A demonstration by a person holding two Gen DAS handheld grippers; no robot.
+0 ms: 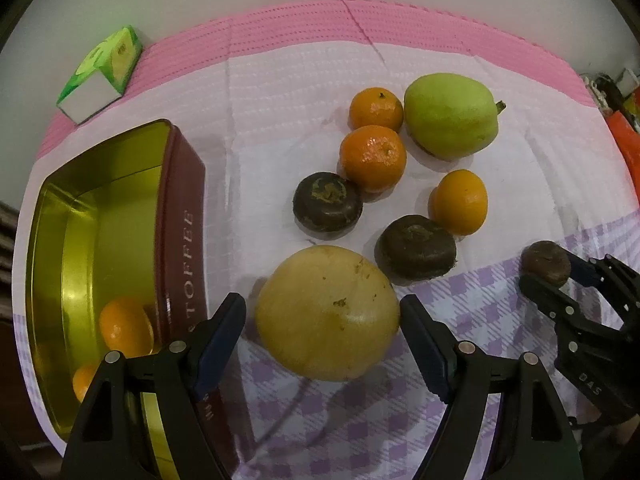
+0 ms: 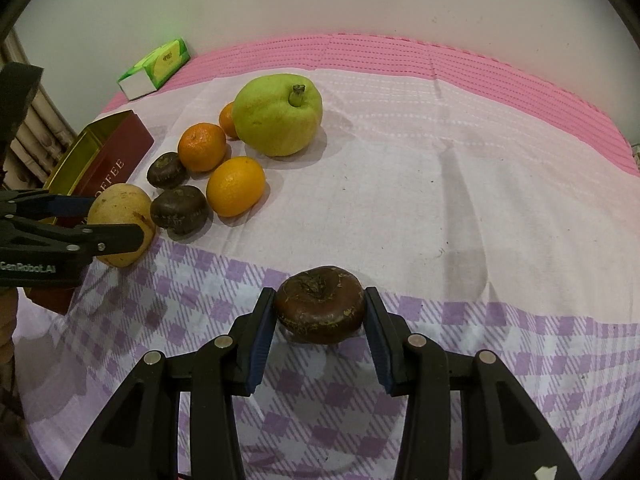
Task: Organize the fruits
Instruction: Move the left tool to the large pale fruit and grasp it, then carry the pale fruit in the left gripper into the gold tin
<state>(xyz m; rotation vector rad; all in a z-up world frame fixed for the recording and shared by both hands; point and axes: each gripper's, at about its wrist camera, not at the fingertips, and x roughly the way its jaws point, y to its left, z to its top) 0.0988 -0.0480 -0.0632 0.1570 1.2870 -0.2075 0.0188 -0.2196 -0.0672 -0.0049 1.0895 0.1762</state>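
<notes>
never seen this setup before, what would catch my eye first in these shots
The right gripper, low in its view, is shut on a dark brown flattened round fruit. The left gripper stands open around a big yellow round fruit on the checked cloth. Left of that fruit sits an open red toffee tin with a gold inside, oranges in it.

A broad stretch of bare cloth (image 2: 460, 208) was left open to the right of the green fruit (image 2: 278, 114). On the left, passage was blocked by the packed cluster of oranges (image 2: 202, 146) and dark fruits (image 2: 179, 210), which touched one another. The toffee tin (image 1: 120, 240) closed off the far left, with only a narrow gap left beside the yellow fruit (image 1: 327, 314).
</notes>
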